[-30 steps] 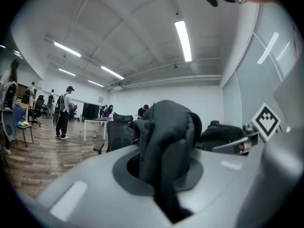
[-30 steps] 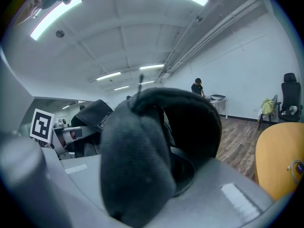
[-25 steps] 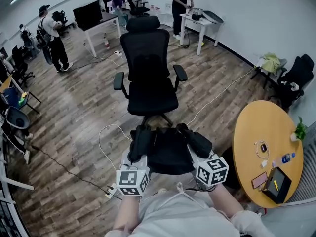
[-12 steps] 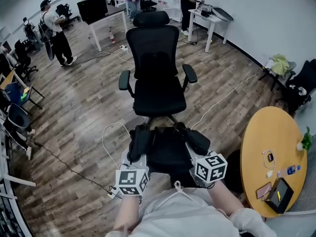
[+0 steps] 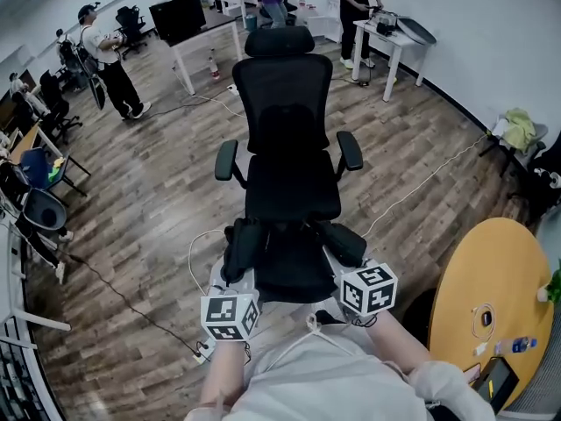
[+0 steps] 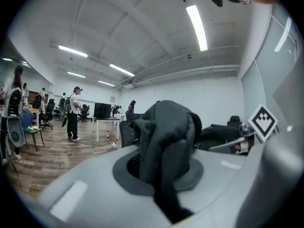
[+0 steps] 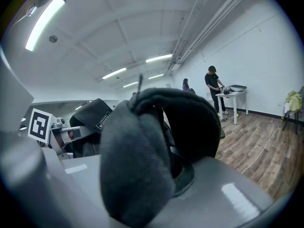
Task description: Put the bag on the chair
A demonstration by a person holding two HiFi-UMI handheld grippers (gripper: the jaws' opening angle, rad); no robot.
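A black backpack (image 5: pixel 294 266) hangs between my two grippers, just in front of the black office chair (image 5: pixel 291 187), whose seat faces me. My left gripper (image 5: pixel 237 274) is shut on the bag's left shoulder strap (image 6: pixel 164 137). That strap bulges up out of the left gripper (image 6: pixel 166 194) in its own view. My right gripper (image 5: pixel 340 260) is shut on the other padded strap (image 7: pixel 142 151), which fills the right gripper (image 7: pixel 159 179) view. The bag's top edge overlaps the front of the chair seat in the head view.
A round yellow table (image 5: pixel 491 296) with small items stands at the right. A white cable (image 5: pixel 195 242) loops on the wooden floor left of the bag. White desks (image 5: pixel 399 35) and people stand at the back; more chairs line the left wall.
The chair has come closer and lower in the head view, and the bag now reaches its seat front. The yellow table has slid toward the right edge. Both grips are unchanged.
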